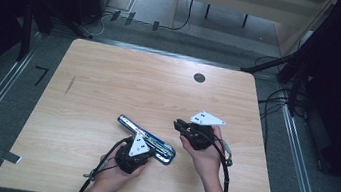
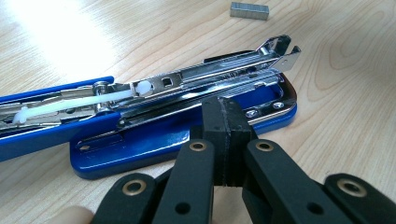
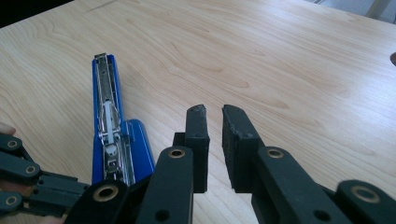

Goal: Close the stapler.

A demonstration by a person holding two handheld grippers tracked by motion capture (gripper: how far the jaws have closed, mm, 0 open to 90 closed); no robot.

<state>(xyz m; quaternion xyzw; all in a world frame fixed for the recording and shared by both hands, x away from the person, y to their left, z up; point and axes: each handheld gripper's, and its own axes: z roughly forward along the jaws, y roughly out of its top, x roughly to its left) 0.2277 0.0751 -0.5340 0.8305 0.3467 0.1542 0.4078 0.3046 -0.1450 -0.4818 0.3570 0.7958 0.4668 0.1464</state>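
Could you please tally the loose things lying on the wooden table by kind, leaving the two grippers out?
Blue stapler with chrome magazine swung open: 1
Small grey metal strip of staples: 1
Total: 2

Bright overhead glare whitens the table [image 2: 60, 37] top-left, surroundings fall dark, and all views look soft.
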